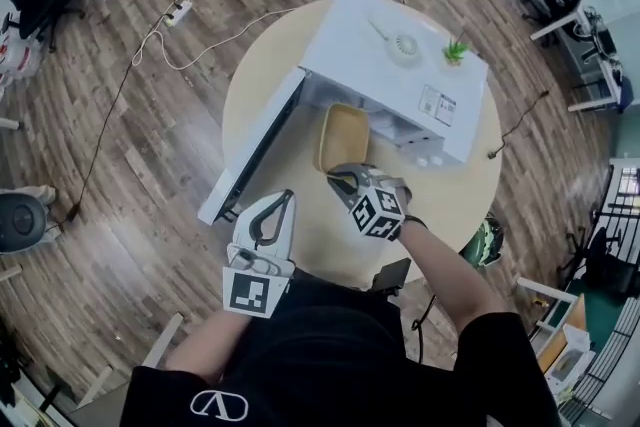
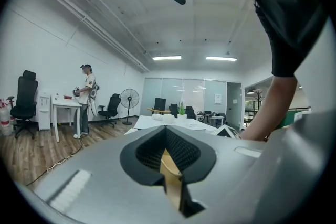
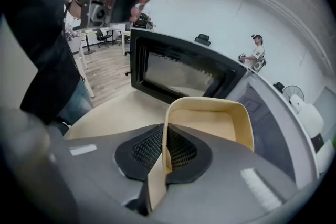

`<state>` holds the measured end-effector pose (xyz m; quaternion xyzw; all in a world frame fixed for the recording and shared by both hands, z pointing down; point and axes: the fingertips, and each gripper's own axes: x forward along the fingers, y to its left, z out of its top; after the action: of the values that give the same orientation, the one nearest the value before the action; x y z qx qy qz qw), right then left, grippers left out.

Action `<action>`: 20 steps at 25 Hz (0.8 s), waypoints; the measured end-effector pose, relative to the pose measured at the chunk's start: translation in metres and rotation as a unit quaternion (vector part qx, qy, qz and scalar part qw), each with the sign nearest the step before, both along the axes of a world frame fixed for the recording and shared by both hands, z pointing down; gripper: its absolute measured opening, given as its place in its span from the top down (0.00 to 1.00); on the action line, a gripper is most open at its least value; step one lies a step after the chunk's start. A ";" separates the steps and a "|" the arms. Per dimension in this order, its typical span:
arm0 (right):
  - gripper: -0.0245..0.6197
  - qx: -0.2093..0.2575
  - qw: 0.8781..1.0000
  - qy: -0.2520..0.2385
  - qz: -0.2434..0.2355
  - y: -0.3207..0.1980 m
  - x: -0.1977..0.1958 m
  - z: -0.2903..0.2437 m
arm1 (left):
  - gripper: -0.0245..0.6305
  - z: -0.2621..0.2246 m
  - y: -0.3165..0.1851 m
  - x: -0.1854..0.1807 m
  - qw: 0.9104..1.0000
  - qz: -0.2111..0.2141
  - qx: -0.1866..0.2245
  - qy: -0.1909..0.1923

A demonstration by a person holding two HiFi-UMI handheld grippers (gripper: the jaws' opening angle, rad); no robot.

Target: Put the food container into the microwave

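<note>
Head view first: the right claw (image 1: 345,177) is clamped on the near rim of the beige food container (image 1: 345,137). The container sits just ahead of the claw at the mouth of the white microwave (image 1: 400,65), whose door (image 1: 255,150) is swung wide to the claw's left. In the left gripper view, the left claw (image 2: 166,134) is pinched together on nothing and plays no part. The right gripper view shows only one thin wall nipped between the pads. With a grip on one edge, the container could sag, twist or snag the cavity lip and slip free.
</note>
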<state>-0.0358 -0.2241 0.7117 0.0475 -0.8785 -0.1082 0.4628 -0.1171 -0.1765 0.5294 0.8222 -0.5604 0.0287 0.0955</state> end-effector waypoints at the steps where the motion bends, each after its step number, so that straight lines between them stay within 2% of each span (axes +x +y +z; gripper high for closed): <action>1: 0.93 0.001 1.000 0.010 0.006 -0.009 0.003 0.009 | 0.96 0.004 0.001 -0.001 1.000 -0.001 -0.004 0.001; 12: 0.94 0.057 0.991 0.042 0.117 -0.139 0.024 0.046 | 0.96 0.040 0.026 -0.004 0.998 -0.017 -0.056 0.013; 20: 0.93 0.083 0.982 0.060 0.161 -0.190 0.025 0.069 | 0.96 0.057 0.037 -0.005 0.996 -0.022 -0.084 0.021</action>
<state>-0.0107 -0.4139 0.7803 0.2198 -0.8181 -0.1072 0.5205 -0.1221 -0.1394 0.5867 0.7993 -0.5714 0.0562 0.1772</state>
